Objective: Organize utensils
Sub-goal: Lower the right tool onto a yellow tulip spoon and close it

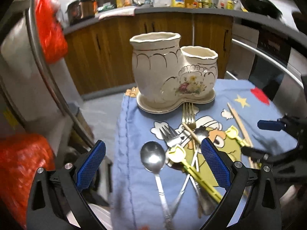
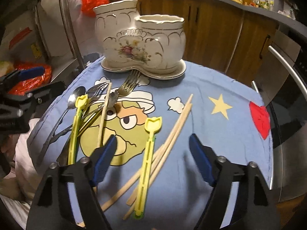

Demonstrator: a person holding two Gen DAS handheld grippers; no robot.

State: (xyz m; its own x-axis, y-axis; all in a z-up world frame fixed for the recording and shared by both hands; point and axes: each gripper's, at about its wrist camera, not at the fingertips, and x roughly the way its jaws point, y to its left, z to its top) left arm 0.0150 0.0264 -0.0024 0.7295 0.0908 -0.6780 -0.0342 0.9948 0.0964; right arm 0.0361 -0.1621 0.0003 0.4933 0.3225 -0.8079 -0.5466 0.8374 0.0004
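Observation:
A cream two-pot ceramic utensil holder point(image 1: 172, 72) point(image 2: 142, 46) stands empty at the back of a blue cartoon cloth point(image 1: 134, 134) point(image 2: 220, 134). In front lie a steel spoon point(image 1: 153, 159), forks point(image 1: 189, 115) point(image 2: 126, 88), yellow plastic sticks point(image 1: 191, 168) point(image 2: 147, 161) and wooden chopsticks point(image 2: 172, 134) point(image 1: 239, 124). My left gripper point(image 1: 153, 164) is open above the spoon and a yellow stick. My right gripper point(image 2: 153, 161) is open above the other yellow stick and the chopsticks; it also shows at the right edge of the left wrist view point(image 1: 268, 134).
Wooden cabinets point(image 1: 115, 53) and a grey counter point(image 1: 172, 9) with bottles lie behind. Red plastic bags point(image 1: 49, 28) hang and lie at the left. A curved metal rail point(image 2: 287, 65) and an oven stand at the right. The cloth's left edge point(image 1: 120, 134) drops off.

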